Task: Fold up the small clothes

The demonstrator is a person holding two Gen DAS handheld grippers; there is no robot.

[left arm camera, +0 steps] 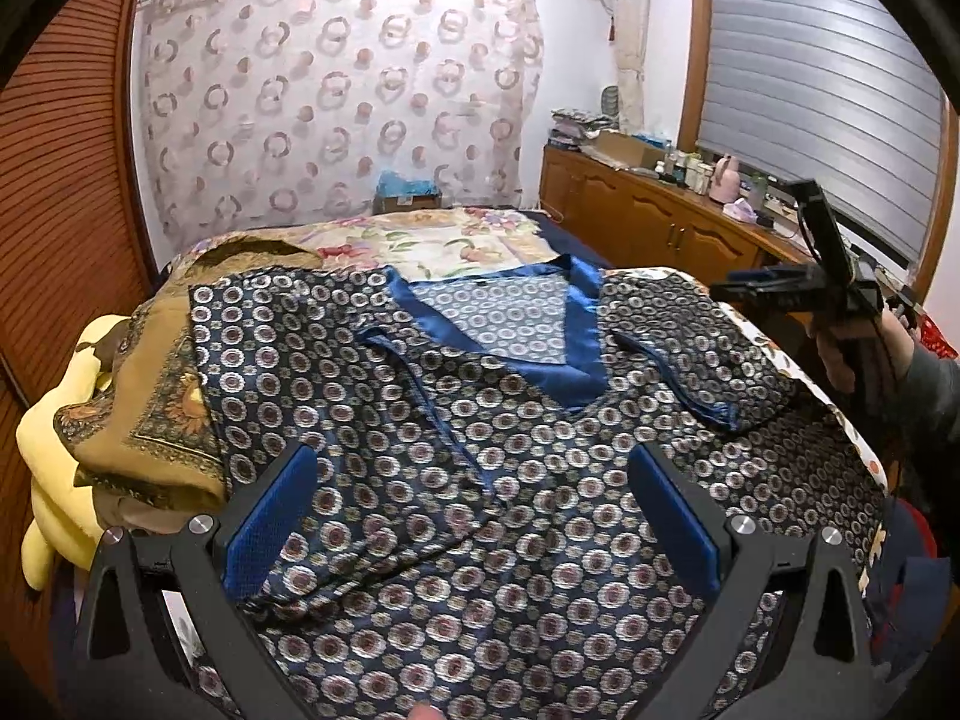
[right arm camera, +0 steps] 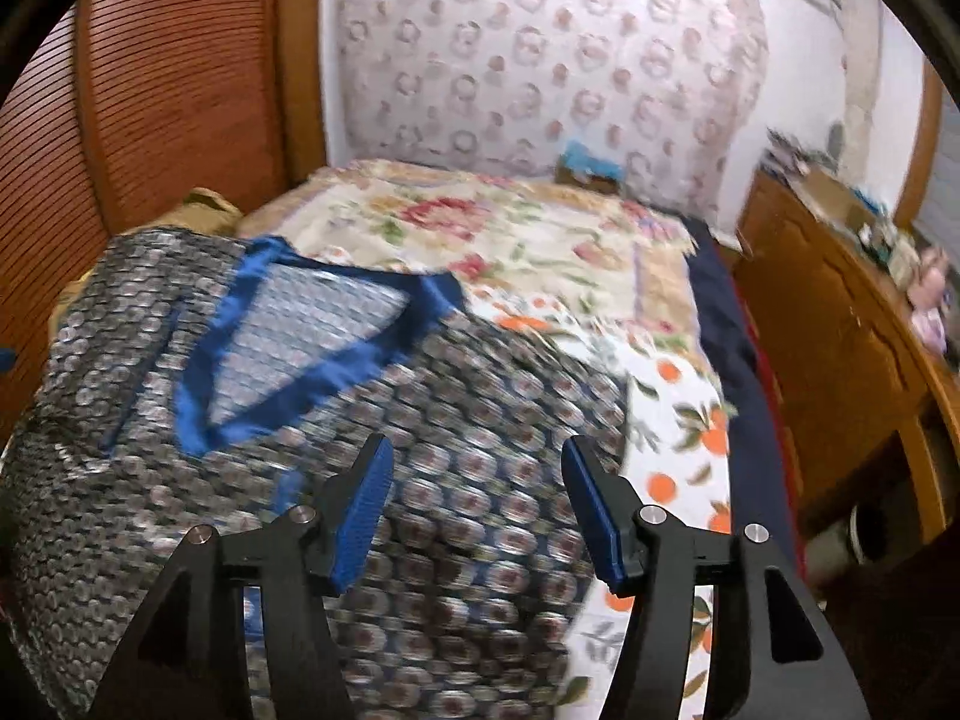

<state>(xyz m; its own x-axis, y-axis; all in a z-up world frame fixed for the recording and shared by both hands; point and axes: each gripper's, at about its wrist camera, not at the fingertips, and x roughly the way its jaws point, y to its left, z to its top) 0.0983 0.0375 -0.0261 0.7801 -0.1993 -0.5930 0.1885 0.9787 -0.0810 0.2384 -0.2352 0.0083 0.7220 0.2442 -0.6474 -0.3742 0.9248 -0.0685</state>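
We find the patterned shirt [left arm camera: 510,480] spread front-up on the bed [left arm camera: 456,240], its blue satin V-neck trim [left arm camera: 576,354] pointing toward the near edge and the paler inner fabric showing inside the neckline. One short sleeve lies folded across the chest on the left side; the other short sleeve [left arm camera: 708,372] rests out toward the right edge of the bed. The shirt covers part of a floral quilt [right arm camera: 540,228] (orange fruit print shows on the sheet nearer the right edge).

The left gripper [left arm camera: 474,516] hovers low over the lower half of the shirt, its blue-padded fingers [left arm camera: 270,516] spread wide and grasping nothing. The right gripper [right arm camera: 477,504] is likewise released, fingers [right arm camera: 594,510] parted above the shirt's right flank near the bed edge; its view is motion-blurred, so we cannot tell whether the tips touch cloth. From the left wrist view the right gripper [left arm camera: 798,294] appears raised beside the bed.

A brown patterned cloth [left arm camera: 150,408] and a yellow fabric [left arm camera: 54,468] lie heaped at the shirt's left side. A wooden cabinet [left arm camera: 648,222] stands beyond the bed on the right.
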